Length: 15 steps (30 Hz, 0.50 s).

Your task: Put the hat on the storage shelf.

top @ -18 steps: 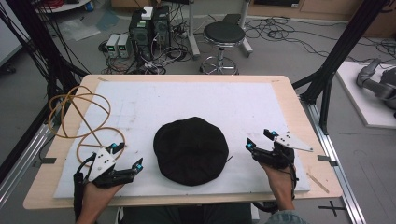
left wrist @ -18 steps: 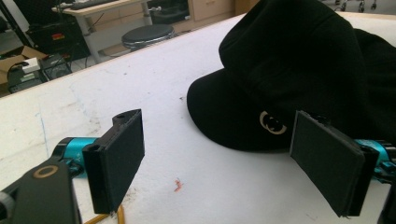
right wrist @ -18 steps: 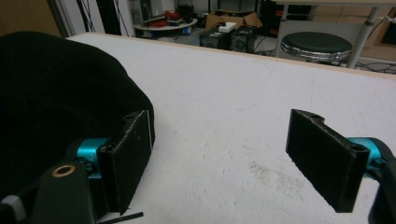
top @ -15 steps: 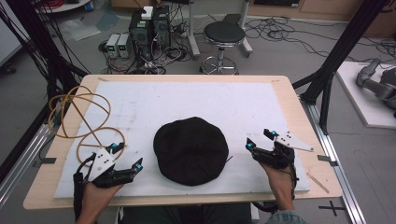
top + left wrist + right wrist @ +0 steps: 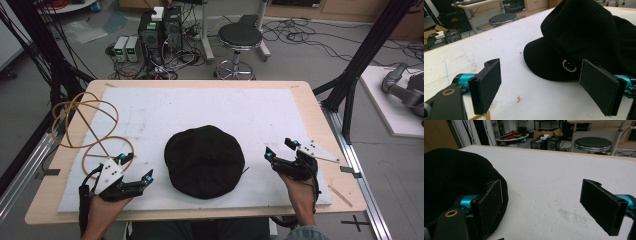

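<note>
The tabletop (image 5: 320, 120), a wooden board with a white sheet over most of it, is the largest item in the high view, and everything I work on lies upon it. At its centre, slightly toward 6 o'clock, rests the black cap (image 5: 204, 161), lying flat with its crown up; in the left gripper view the cap (image 5: 584, 37) shows a small pale interlocked emblem on its side, just beyond my far pad. At 9 o'clock from the cap, a loop of yellow cable (image 5: 82, 125) coils over the tabletop's left edge. At 8 o'clock of the cap, my left gripper (image 5: 135, 168) sits low over the sheet, near the cap but apart from it, its fingers (image 5: 486, 87) spread wide with nothing between them. At 3 o'clock of the cap, my right gripper (image 5: 280, 148) is likewise apart from the cap, its fingers (image 5: 490, 205) standing wide with bare white sheet between them; the cap (image 5: 451, 177) lies just beside the left pad in that view.
</note>
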{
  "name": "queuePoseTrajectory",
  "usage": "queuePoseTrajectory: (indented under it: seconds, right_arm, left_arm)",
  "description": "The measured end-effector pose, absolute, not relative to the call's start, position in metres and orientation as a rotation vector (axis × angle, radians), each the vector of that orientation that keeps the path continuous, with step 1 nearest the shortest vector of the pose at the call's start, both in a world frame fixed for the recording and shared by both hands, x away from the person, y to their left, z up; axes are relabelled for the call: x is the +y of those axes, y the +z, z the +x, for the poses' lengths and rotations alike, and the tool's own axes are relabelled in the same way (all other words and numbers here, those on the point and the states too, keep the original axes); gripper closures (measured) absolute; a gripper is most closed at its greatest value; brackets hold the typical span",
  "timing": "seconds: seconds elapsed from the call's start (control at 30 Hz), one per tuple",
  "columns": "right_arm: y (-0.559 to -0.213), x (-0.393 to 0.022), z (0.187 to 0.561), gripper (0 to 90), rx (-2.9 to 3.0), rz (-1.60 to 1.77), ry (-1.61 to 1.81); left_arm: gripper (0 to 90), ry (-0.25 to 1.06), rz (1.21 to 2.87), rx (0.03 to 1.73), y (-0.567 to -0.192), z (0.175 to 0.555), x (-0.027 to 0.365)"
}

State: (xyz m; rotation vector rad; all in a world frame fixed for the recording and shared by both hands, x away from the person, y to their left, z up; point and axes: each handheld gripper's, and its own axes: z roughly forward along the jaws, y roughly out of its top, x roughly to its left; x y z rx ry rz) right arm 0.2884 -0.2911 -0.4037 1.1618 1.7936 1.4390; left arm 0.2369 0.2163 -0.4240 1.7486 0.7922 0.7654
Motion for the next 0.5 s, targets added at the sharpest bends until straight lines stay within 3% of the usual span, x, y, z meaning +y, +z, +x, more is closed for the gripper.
queuePoseTrajectory:
  seconds: [0.5]
  right_arm:
    - [-0.4012,-0.2852,0.2879,15.1,1.794,1.154,1.462]
  left_arm:
    - [18.0,0.764,1.754,0.789,-0.4245,0.2380,0.2157]
